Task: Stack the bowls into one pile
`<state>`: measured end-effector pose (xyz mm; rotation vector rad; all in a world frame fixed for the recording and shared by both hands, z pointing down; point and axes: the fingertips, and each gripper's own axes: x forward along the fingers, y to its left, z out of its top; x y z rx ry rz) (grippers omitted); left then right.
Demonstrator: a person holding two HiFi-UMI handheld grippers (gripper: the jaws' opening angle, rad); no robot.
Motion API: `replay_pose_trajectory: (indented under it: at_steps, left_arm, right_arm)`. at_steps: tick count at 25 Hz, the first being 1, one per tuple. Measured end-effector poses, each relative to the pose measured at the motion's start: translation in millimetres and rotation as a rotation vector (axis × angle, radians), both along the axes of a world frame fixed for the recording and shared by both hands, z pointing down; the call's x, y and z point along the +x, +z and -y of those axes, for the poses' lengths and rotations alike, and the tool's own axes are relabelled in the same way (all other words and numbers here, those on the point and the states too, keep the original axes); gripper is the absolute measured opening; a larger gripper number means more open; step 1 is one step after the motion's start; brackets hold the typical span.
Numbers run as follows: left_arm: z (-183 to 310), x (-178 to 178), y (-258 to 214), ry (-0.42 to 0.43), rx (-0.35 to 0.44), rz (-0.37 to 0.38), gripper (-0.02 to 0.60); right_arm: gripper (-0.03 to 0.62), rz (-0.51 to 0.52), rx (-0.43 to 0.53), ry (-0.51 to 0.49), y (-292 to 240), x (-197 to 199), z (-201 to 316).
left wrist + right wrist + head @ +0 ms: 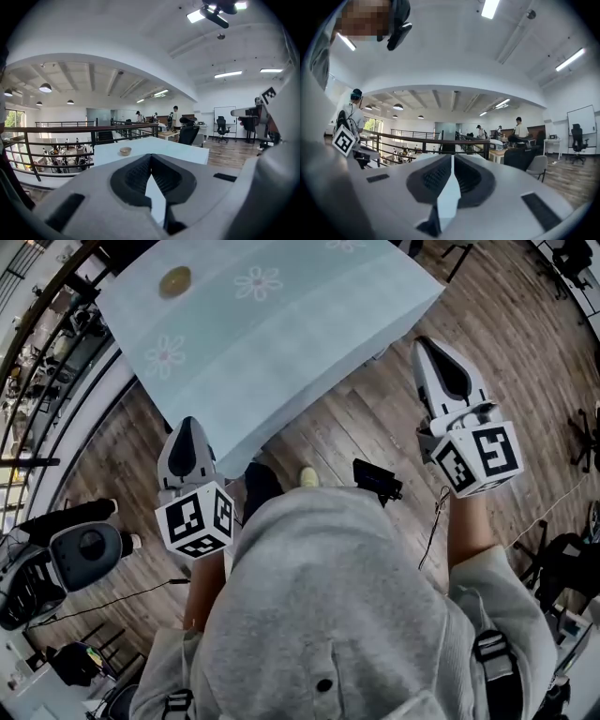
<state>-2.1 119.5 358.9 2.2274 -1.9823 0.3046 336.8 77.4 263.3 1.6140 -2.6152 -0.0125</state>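
Fingers closed on nothing on my left gripper (pixel 188 427) and right gripper (pixel 429 348), both off the worktop (pixel 281 352). The bowl (pixel 174 281) sits far across it. The left gripper view catches it, the right one only the railing (pixel 431 139).

No readable text, label, brand, number or sign shows in any view.
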Motion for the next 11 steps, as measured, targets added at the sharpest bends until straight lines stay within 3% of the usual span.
replay_pose_trajectory:
  at_steps: [7, 11]
  left_arm:
    - [14.3, -5.6, 8.8, -0.021, -0.031, -0.011, 0.017]
    - [16.9, 7.5, 6.5, -0.028, -0.032, -0.010, 0.017]
  right_arm:
    - [0.038, 0.117, -0.077, 0.030, 39.5, -20.2, 22.9]
    - [0.038, 0.116, -0.065, 0.010, 35.4, -13.7, 30.0]
